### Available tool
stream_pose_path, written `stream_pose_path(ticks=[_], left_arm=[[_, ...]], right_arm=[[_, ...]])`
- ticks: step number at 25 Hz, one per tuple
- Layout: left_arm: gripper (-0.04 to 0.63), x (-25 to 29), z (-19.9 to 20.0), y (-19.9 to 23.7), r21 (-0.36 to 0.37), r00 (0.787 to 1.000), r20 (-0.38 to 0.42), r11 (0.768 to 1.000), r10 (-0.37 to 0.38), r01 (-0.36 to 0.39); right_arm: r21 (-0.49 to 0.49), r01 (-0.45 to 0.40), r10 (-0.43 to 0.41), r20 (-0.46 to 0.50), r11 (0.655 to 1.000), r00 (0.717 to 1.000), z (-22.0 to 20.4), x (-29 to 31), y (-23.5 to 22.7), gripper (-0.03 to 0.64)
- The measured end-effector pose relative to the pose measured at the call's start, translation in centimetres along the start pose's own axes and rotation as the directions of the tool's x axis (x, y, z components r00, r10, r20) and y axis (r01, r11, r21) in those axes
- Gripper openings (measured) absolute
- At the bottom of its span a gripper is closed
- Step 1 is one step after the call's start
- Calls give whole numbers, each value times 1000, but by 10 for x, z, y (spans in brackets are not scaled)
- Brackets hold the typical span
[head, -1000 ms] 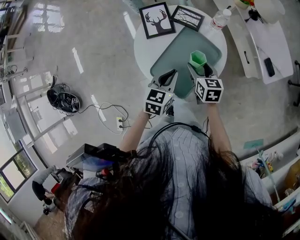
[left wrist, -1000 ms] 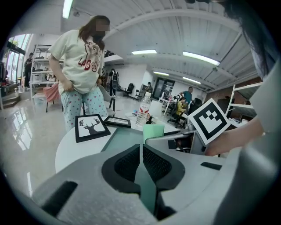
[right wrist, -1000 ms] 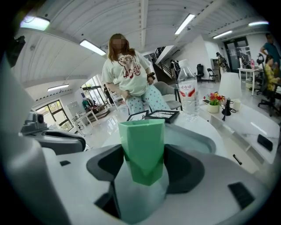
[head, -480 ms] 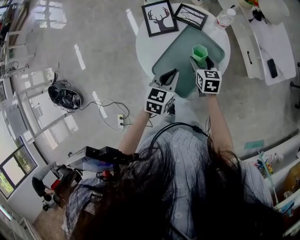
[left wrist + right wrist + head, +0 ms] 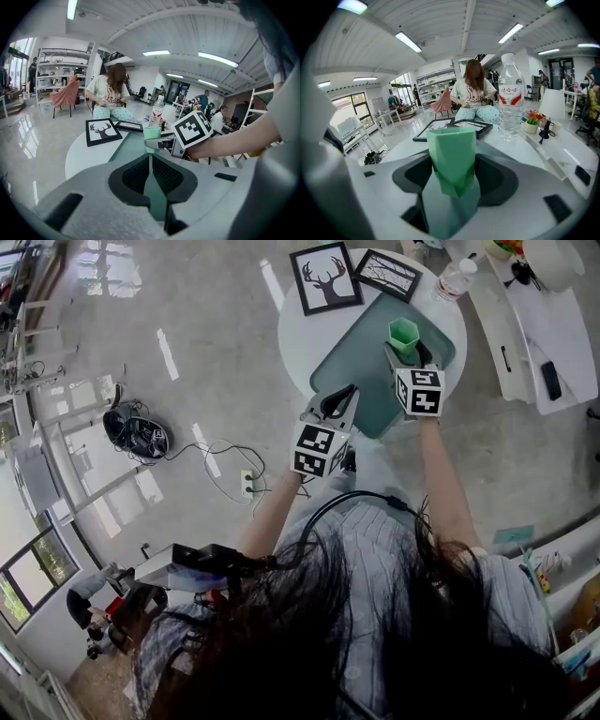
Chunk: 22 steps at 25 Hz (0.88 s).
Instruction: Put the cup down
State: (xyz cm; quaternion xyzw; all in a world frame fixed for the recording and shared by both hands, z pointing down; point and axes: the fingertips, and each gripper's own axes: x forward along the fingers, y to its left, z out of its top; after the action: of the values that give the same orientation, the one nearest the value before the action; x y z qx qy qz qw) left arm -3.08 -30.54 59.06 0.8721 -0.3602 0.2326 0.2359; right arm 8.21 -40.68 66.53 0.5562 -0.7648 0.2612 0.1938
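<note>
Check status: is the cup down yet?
Done: the green cup is upright over the green tray. In hand: the right gripper is shut on it; the left gripper is shut and empty. Left: seat the cup (contact unclear), open the jaws, withdraw.

water bottle (image 5: 509,70), red label (image 5: 509,99) with white Chinese characters, too blurred to read, seated person's shirt (image 5: 474,97) print illegible

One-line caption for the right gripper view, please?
Right gripper holding a green cup upright, with a water bottle and framed pictures on the table behind.
</note>
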Motion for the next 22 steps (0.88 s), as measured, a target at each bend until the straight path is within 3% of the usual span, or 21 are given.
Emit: stream_pose_path(ticks=[22], left_arm=[[29,-19,-5,-11,22,1000,-2,1000,19,-19]], right_arm=[[-41,9,-11,-40,999,999,-37,-13,6,301]])
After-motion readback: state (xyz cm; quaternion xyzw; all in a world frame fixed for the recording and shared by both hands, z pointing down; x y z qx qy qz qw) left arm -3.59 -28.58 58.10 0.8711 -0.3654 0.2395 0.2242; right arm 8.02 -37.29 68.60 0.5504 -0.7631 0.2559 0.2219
